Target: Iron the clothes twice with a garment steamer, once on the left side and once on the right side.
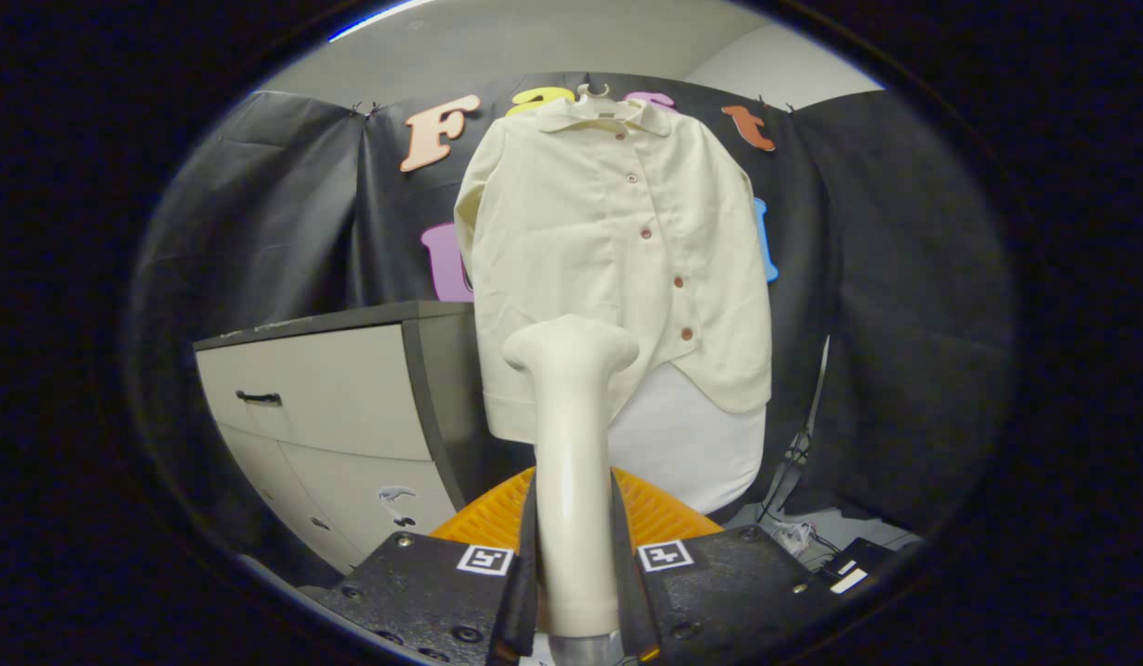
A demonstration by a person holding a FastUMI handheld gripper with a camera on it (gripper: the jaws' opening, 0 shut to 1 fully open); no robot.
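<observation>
Shirt [618, 259] first: it hangs buttoned on a hanger [592, 91] against the booth's dark wall, beyond the fingers, its hem falling over a white board [692, 444] behind it. Going left to right, a pale cabinet [322, 407] with a dark handle stands just beside the shirt's left edge, the steamer [571, 444] rises in the middle with its head in front of the lower left panel, and loose cables [793, 499] trail down past the shirt's right side. The likely troubles, as I judge them: the steamer could twist or slide in the grip, since it is held low on a smooth, rounded handle; a pass on the left could knock the cabinet's corner; a pass on the right could drag across the row of buttons or swing the shirt on its hanger; the head may skim the cloth without pressing it flat. Whether the head touches the fabric now I cannot tell. The gripper [571, 592] is closed narrowly, both fingers pressing the steamer's handle from either side, holding it upright.
</observation>
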